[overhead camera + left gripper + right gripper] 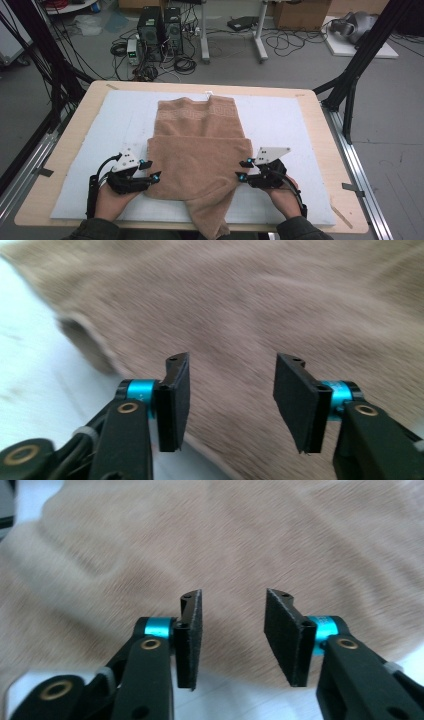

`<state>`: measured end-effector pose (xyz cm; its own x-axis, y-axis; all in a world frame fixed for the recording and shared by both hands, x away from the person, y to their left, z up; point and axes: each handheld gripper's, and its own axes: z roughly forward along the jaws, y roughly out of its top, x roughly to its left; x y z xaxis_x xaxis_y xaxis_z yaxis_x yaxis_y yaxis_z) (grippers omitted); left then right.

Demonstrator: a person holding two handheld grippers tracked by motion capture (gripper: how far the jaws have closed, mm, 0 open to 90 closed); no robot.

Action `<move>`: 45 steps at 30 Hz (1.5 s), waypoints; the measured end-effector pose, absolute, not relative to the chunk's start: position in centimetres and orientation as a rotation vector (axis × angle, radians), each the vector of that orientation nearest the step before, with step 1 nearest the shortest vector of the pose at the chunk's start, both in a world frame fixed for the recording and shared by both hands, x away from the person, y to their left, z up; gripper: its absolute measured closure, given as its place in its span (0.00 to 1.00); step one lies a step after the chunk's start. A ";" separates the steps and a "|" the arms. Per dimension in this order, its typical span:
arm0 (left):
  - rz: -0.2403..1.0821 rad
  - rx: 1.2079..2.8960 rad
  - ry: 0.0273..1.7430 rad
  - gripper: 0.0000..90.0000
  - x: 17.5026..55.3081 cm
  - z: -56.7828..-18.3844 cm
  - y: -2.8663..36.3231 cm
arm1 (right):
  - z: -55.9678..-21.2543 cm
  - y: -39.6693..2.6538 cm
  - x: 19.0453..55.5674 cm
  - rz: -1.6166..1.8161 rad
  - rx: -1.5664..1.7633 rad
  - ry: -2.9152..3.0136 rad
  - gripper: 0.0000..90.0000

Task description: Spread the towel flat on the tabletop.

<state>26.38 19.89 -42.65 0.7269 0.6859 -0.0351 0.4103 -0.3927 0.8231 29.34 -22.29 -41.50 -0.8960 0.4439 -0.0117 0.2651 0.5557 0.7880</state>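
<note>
A tan towel [200,145] lies folded on the white mat [285,125], its patterned border at the far end. A near corner of it hangs over the table's front edge. My left gripper [151,170] sits at the left edge of the folded layer. It stands open, and in the left gripper view the towel [250,305] lies under and beyond the gap [227,395], with no pad pressing on it. My right gripper [244,170] sits at the towel's right edge, also open. Towel [225,545] shows past its jaws [232,635].
The mat covers a wooden table [65,150] with bare strips of wood at the sides. Black frame posts [360,60] stand at both far corners. Beyond the table, computer towers [160,30], cables and a desk leg stand on the floor.
</note>
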 end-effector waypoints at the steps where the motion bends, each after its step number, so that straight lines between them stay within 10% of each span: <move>1: 0.389 2.064 0.830 0.54 26.3 -43.0 19.7 | -41.9 -22.3 29.2 1.244 0.591 2.593 0.62; 15: 0.322 2.135 0.772 0.89 26.2 -44.7 18.8 | -44.2 -20.7 30.0 1.202 0.575 2.688 0.89; 34: 0.554 1.951 0.832 0.92 30.2 -37.9 18.9 | -37.6 -21.9 33.6 1.230 0.608 2.524 0.94; 45: 0.495 2.013 1.035 0.92 37.9 -42.4 17.5 | -42.0 -20.9 39.5 1.074 0.812 2.574 0.94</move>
<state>37.94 17.51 -42.36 0.5883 0.8085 -0.0162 0.4948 -0.3440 0.7980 39.55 -20.92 -41.98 -0.8181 0.5750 -0.0042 0.4014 0.5764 0.7118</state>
